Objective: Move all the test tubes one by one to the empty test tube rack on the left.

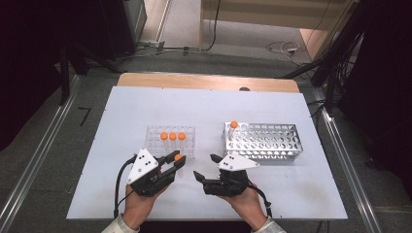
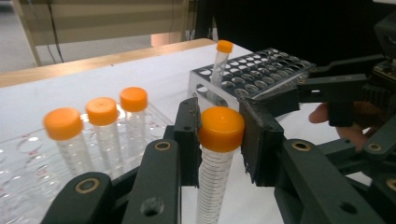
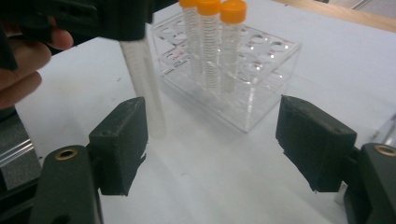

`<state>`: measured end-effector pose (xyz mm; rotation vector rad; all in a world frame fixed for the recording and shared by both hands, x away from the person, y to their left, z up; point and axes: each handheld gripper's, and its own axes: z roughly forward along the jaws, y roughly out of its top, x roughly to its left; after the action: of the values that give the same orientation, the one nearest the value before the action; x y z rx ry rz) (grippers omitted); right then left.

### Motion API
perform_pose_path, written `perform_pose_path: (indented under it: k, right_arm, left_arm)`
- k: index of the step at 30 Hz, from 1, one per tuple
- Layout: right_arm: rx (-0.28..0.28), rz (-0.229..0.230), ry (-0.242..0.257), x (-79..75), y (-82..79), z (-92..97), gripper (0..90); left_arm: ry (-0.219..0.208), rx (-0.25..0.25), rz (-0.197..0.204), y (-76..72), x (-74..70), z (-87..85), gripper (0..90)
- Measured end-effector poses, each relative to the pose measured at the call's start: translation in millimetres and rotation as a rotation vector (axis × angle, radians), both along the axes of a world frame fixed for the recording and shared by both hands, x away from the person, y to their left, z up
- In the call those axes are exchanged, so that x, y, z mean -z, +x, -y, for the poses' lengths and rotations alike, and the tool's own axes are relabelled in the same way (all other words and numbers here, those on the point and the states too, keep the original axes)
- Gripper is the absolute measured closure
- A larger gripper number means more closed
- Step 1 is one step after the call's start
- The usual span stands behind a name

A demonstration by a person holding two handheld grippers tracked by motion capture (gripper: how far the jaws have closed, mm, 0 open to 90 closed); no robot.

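In the lower centre of the high view both hands come up from the bottom edge, angled toward each other. The left gripper [image 1: 177, 159] points up and right toward the clear rack [image 1: 171, 141], and its jaws are clamped on the held tube [image 2: 215, 161] just under its orange cap. That tube stands roughly upright, cap on top, long axis running top to bottom in the left gripper view, its lower end cut off by the frame; in the high view it sits just below the clear rack's lower right corner, little more than its cap discernible. The right gripper [image 1: 205, 166] lies lower, pointing up and left, its jaws spread wide with nothing between them. In the right gripper view the tube's bottom hangs left of centre, its top hidden behind the left gripper. Three capped tubes [image 1: 172, 137] stand in the clear rack; one tube [image 1: 233, 127] stands in the metal rack [image 1: 265, 141] at its upper left corner.
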<state>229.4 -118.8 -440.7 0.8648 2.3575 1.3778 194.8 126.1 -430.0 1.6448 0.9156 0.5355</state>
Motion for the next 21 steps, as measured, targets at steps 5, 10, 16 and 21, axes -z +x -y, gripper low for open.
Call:
perform_pose_path:
  k: [5, 10, 16, 21]
  right_arm:
    - [0.031, -0.005, 0.004, -0.3, 1.2, 12.0, 23.8]
    - [0.052, -0.005, 0.001, 1.1, 2.5, 23.5, 23.8]
    - [0.078, -0.007, 0.004, 1.0, 2.9, 34.4, 23.8]
    - [0.101, -0.009, 0.003, 1.8, 4.0, 41.9, 23.8]
  left_arm:
    - [-0.011, -0.027, 0.002, 0.5, -2.7, -9.5, 69.1]
    - [-0.025, -0.045, 0.004, 1.1, -5.2, -15.4, 69.1]
    - [-0.025, -0.07, 0.006, 2.4, -9.1, -22.3, 69.1]
    - [-0.033, -0.095, 0.007, 4.1, -12.1, -29.8, 69.1]
